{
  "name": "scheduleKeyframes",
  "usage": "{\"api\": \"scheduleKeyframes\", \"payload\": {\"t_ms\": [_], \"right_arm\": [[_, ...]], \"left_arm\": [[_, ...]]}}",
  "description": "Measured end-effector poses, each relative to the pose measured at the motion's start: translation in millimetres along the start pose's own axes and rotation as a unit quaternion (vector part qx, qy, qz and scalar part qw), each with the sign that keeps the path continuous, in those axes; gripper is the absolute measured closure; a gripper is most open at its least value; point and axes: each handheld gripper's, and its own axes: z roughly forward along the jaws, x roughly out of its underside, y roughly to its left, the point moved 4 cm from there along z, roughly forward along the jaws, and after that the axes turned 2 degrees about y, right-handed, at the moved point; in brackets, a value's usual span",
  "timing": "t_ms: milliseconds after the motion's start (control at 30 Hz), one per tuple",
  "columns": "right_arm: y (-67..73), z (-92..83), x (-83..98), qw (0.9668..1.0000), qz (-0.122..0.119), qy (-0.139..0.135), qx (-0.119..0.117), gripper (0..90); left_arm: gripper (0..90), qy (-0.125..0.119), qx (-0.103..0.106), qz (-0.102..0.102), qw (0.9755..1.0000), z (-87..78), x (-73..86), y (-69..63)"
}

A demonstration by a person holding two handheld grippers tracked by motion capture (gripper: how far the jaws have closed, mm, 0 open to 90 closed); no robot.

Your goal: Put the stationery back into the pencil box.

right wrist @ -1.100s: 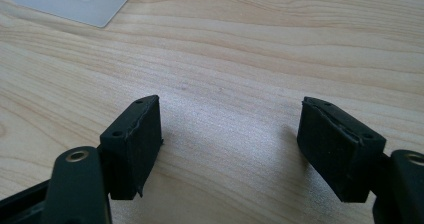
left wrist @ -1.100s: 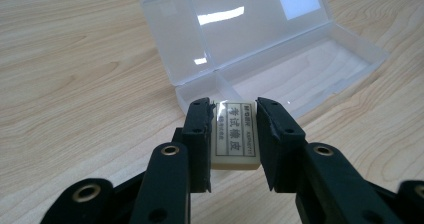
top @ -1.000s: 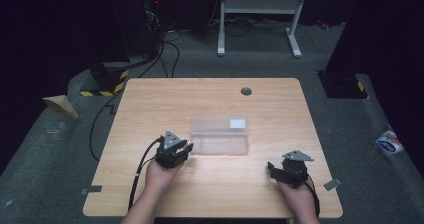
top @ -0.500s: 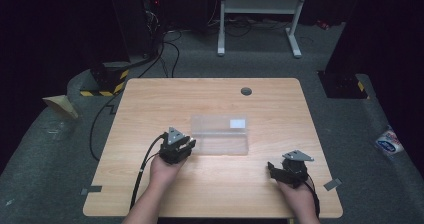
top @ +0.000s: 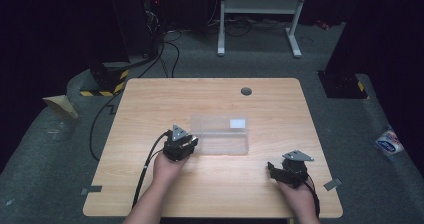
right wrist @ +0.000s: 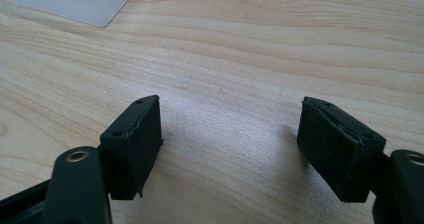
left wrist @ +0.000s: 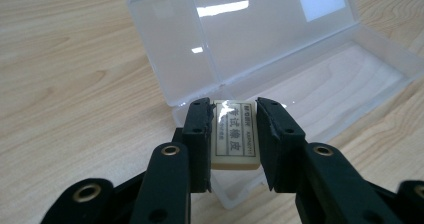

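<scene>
The tabletop carries one clear plastic case at its centre, lid hinged open and lying flat on the far side. The case's long axis runs across the tabletop, left to right. The left gripper sits at the case's left end, jaws clamped on a white eraser with a printed label; the eraser hangs just over the near left corner of the open tray, which lies directly ahead. The right gripper rests well apart from the case, toward its near right side, jaws spread wide and empty. Nothing obstructs the tray.
</scene>
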Motion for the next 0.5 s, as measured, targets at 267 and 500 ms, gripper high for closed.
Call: {"api": "scheduleKeyframes", "payload": {"t_ms": [267, 500], "right_arm": [[0.1, -0.2, 0.2, 1.0000, -0.001, 0.000, 0.000, 25.6], [0.3, -0.7, 0.7, 1.0000, -0.001, 0.000, 0.000, 25.5]], "left_arm": [[67.8, 0.008, 0.004, -0.013, 0.9999, 9.7, -1.1, 0.4], [67.7, 0.016, -0.004, -0.003, 0.9999, 16.6, 0.5, -4.5]]}}
